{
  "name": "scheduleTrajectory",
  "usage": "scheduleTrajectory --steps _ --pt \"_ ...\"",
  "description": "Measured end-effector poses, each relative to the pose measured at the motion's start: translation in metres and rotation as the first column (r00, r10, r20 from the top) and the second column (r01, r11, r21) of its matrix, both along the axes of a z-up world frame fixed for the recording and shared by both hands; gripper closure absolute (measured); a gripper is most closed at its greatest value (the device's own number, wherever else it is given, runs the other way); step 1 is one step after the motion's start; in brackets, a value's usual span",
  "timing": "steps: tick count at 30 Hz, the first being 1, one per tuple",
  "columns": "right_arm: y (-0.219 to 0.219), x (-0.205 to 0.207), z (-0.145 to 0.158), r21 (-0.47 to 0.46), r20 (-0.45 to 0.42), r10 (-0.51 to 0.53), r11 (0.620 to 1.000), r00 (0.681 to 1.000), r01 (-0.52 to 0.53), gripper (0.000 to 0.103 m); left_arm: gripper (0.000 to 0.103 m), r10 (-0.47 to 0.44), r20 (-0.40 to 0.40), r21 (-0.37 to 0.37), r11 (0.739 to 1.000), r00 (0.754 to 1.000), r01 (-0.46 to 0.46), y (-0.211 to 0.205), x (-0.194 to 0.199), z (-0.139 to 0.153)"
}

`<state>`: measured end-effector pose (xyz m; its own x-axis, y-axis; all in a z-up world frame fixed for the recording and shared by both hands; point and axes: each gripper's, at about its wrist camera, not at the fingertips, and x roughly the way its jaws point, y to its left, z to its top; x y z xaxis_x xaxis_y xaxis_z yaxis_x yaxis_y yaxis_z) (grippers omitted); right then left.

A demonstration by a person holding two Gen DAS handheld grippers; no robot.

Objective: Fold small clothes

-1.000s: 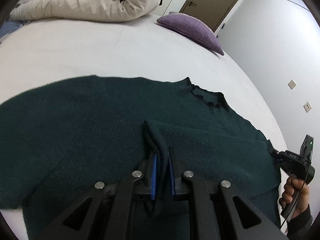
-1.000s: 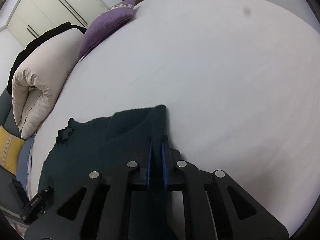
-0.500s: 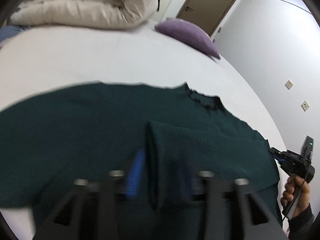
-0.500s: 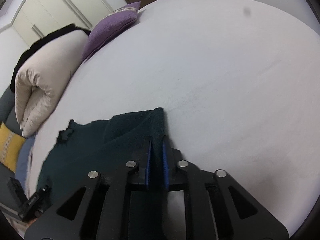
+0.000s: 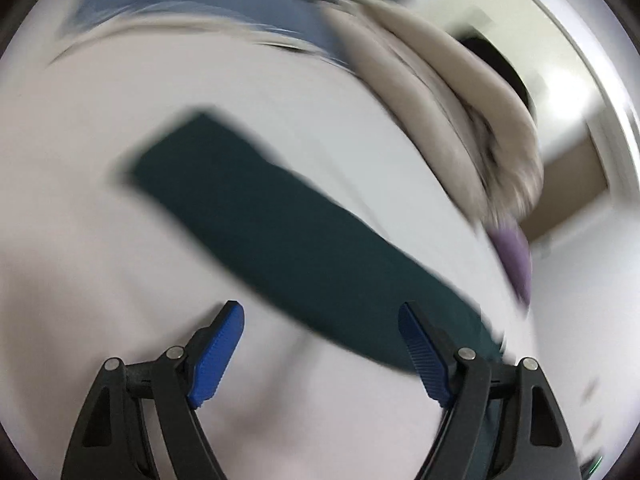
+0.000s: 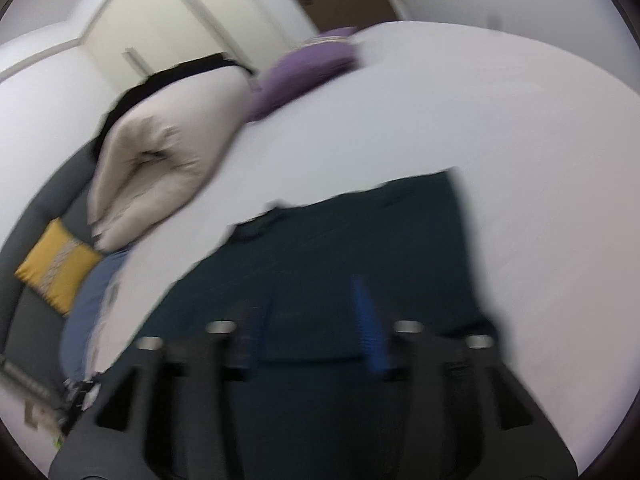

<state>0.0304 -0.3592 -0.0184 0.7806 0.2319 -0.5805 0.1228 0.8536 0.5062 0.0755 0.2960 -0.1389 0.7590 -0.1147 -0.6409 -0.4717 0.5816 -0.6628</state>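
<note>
A dark green knitted sweater point(image 6: 360, 248) lies flat on the white bed point(image 6: 500, 112). In the left wrist view one long sleeve point(image 5: 280, 232) of it stretches out across the sheet, blurred by motion. My left gripper point(image 5: 320, 332) hovers just short of that sleeve with its jaws opening wide and nothing between the blue pads. My right gripper point(image 6: 316, 320) hangs above the sweater's body, its jaws opening too, and no cloth is caught between them.
A rolled beige duvet point(image 6: 160, 152) lies along the far side of the bed, with a purple cushion point(image 6: 308, 68) beside it. A yellow cushion point(image 6: 56, 264) and blue cloth point(image 6: 88, 304) sit at the left. White wardrobe doors point(image 6: 192, 20) stand behind.
Both grippers let go of the sweater folds that they pinched and spread their jaws. The left one swung and rolled to face the outstretched sleeve. The right one rose above the sweater.
</note>
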Motion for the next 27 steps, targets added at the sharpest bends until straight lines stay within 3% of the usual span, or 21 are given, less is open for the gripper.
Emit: scheduleTrajectory --steps 2,7,8,10,11,12,13,17,19,21,22,24,27 --pt "0.029 -0.004 0.003 0.014 0.018 0.067 0.998 0.998 -0.067 0.046 0.026 0.071 0.032 -0.084 0.994 0.997 -0.068 0.024 -0.012 -0.009" --pt "0.080 -0.007 0.001 0.077 0.001 0.145 0.986 0.989 -0.145 0.046 0.027 0.175 0.044 -0.145 0.975 0.984 -0.167 0.048 0.005 -0.017" --pt "0.087 -0.012 0.001 0.076 0.003 0.151 0.986 0.989 -0.150 0.046 0.033 0.192 0.042 -0.154 0.971 0.981 -0.183 0.052 0.012 -0.019" --pt "0.096 -0.019 0.004 0.068 0.006 0.158 0.985 0.987 -0.158 0.046 0.056 0.201 0.031 -0.154 0.969 0.979 -0.194 0.058 0.027 -0.020" --pt "0.099 -0.023 0.005 0.065 0.006 0.160 0.985 0.987 -0.160 0.046 0.080 0.191 0.017 -0.150 0.971 0.981 -0.186 0.067 0.036 -0.021" --pt "0.100 -0.028 0.006 0.064 0.007 0.160 0.985 0.987 -0.160 0.046 0.096 0.182 -0.006 -0.144 0.973 0.983 -0.181 0.067 0.045 -0.021" --pt "0.099 -0.032 0.006 0.062 0.007 0.157 0.986 0.988 -0.157 0.046 0.096 0.177 -0.005 -0.137 0.975 0.984 -0.176 0.070 0.050 -0.015" --pt "0.083 -0.038 0.005 0.056 0.003 0.129 0.990 0.992 -0.129 0.046 0.095 0.047 0.086 0.064 0.997 0.995 -0.053 0.024 0.063 0.046" --pt "0.069 -0.040 0.002 0.059 -0.001 0.113 0.992 0.994 -0.113 0.046 0.095 -0.063 0.122 0.176 0.983 0.990 0.041 -0.019 0.075 0.078" --pt "0.058 -0.041 -0.003 0.065 -0.006 0.094 0.993 0.996 -0.094 0.046 0.095 -0.190 0.136 0.288 0.947 0.972 0.145 -0.076 0.091 0.108" --pt "0.053 -0.043 -0.005 0.072 -0.009 0.086 0.994 0.996 -0.085 0.046 0.095 -0.281 0.132 0.344 0.913 0.951 0.222 -0.112 0.099 0.121" --pt "0.041 -0.050 -0.010 0.085 -0.010 0.064 0.994 0.998 -0.063 0.046 0.095 -0.433 0.115 0.453 0.824 0.894 0.341 -0.189 0.110 0.137" --pt "0.023 -0.059 -0.018 0.108 -0.013 0.031 0.994 0.999 -0.029 0.046 0.095 -0.588 0.062 0.558 0.691 0.807 0.460 -0.287 0.113 0.133"
